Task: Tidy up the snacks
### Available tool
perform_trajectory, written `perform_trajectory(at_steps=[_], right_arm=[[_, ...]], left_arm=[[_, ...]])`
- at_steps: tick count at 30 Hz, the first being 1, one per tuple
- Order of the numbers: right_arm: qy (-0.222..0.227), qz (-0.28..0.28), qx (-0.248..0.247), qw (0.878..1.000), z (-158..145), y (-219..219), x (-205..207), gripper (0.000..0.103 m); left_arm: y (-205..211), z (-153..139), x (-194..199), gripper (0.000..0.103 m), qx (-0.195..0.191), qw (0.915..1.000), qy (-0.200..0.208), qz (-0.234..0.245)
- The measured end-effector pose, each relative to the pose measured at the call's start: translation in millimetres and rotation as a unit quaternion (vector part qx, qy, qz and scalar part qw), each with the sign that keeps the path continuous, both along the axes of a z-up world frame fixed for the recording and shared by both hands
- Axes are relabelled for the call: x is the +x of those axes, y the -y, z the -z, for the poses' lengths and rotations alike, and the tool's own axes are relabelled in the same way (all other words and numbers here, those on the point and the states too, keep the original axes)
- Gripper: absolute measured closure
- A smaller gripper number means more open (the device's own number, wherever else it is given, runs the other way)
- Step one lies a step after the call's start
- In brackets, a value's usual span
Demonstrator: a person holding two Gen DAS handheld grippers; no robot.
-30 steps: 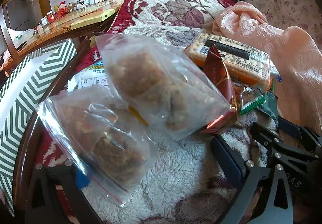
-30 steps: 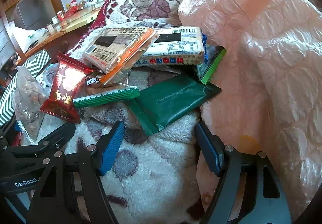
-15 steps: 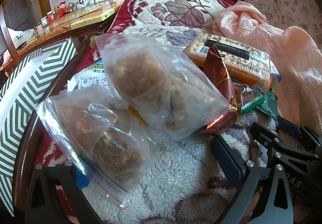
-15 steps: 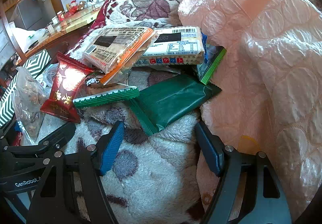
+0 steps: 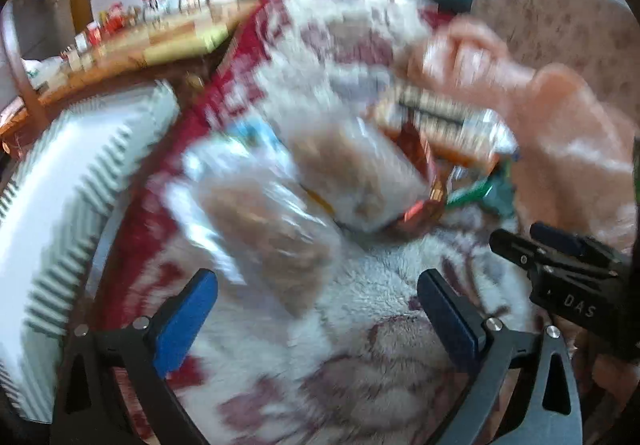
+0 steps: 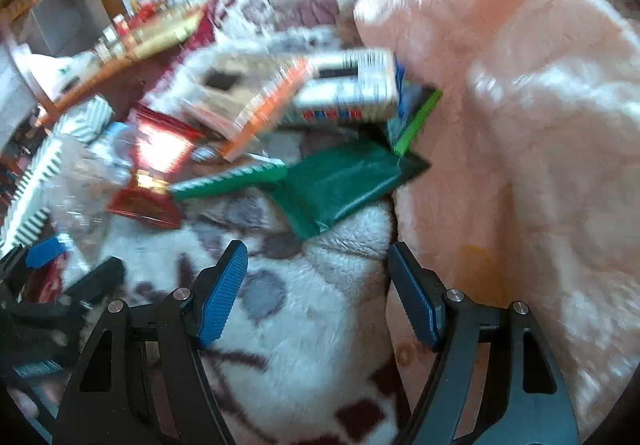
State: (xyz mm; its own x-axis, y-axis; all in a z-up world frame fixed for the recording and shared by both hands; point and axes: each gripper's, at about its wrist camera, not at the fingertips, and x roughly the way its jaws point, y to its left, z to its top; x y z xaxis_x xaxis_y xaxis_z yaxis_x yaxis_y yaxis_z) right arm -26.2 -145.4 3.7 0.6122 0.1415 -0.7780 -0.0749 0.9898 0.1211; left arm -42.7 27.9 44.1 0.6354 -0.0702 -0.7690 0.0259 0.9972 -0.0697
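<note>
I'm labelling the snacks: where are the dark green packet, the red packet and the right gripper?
dark green packet point(image 6: 344, 181), right wrist view, middle of its flat face.
red packet point(image 6: 154, 181), right wrist view, its shiny front.
right gripper point(image 6: 316, 285), right wrist view, midway between fingertips.

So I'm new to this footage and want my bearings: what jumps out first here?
The jumble of snacks on the fleece blanket: a dark green packet lies just ahead of the open right gripper, with a red packet to its left. A bulky pink quilt fills the right side. Clear bags sit in front of the open left gripper, though blurred.
</note>
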Motion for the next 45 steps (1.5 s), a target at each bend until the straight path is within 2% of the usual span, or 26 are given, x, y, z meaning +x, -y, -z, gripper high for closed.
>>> perform_trajectory(at_steps=[2, 5, 11, 19, 29, 45], right_arm=[[0.031, -0.009, 0.007, 0.999, -13, -1, -13, 0.030], [0.067, -0.036, 0.012, 0.997, -27, -9, -28, 0.029], [0.089, -0.084, 0.006, 0.993, -31, -27, -32, 0.030], [0.063, -0.092, 0.021, 0.994, -20, -27, -22, 0.030], [0.054, -0.105, 0.014, 0.993, -16, -34, -20, 0.030], [0.046, -0.111, 0.009, 0.993, -13, -36, -18, 0.030]], left_arm=[[-12, -18, -15, 0.002, 0.016, 0.9992, 0.035, -0.009], [-27, -30, -28, 0.002, 0.032, 0.9970, 0.067, -0.023], [-44, -24, -22, 0.002, 0.006, 0.9977, 0.061, -0.031], [-31, -15, -23, 0.002, 0.023, 0.9978, 0.062, -0.009], [-33, -11, -20, 0.002, 0.036, 0.9974, 0.056, -0.027], [-47, -6, -14, 0.001, 0.001, 0.9982, 0.030, -0.052]])
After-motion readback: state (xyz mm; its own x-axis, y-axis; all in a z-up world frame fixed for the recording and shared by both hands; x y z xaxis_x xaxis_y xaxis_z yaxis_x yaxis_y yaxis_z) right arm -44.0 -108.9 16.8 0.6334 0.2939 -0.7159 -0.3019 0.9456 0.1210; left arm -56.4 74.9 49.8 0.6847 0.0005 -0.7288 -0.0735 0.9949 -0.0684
